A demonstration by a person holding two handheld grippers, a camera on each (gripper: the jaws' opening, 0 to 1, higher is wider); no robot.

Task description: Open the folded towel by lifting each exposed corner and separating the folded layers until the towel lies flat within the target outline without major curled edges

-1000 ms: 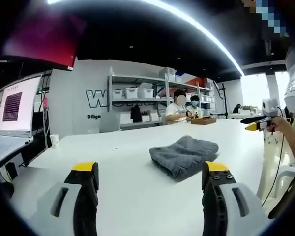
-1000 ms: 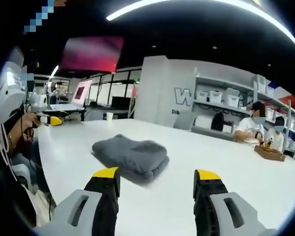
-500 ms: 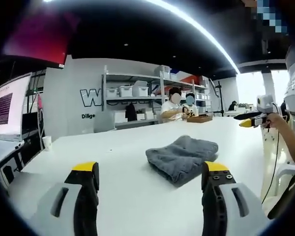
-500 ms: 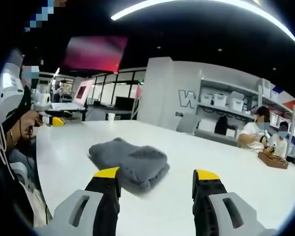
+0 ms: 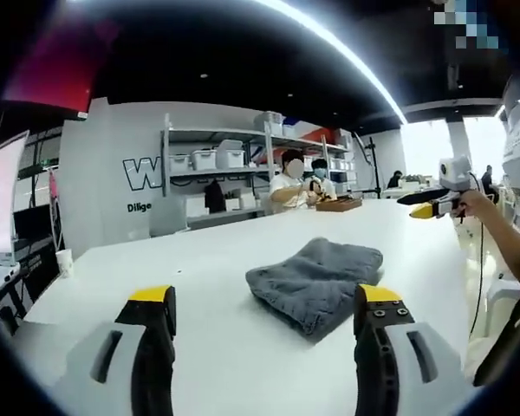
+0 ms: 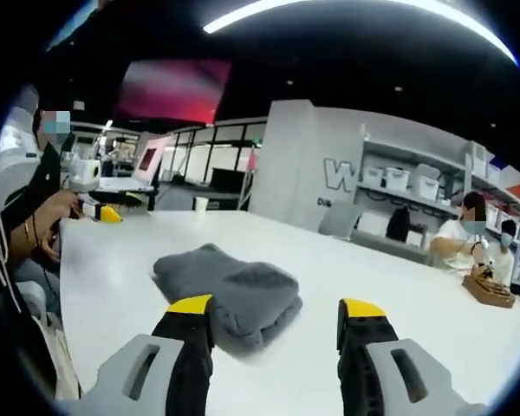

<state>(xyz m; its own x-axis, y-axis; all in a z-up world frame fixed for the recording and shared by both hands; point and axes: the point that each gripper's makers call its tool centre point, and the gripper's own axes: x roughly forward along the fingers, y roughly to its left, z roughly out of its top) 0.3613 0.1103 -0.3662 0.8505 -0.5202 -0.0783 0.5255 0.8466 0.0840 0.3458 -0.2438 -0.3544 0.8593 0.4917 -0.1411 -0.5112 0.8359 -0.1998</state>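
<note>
Bare white table [image 5: 199, 260] is seen on all sides of the folded towel [image 5: 316, 279], the sole obstacle in the near zone. Left claw [image 5: 264, 316] jaws held wide apart, towel just ahead between them; right claw [image 6: 276, 328] jaws likewise apart, towel ahead toward its left jaw. Neither is touching cloth. Far edge is occupied: paper cup [image 5: 64, 262], wooden tray [image 5: 339, 204] by seated people, well apart from the towel. Open table is left beyond the towel.
</note>
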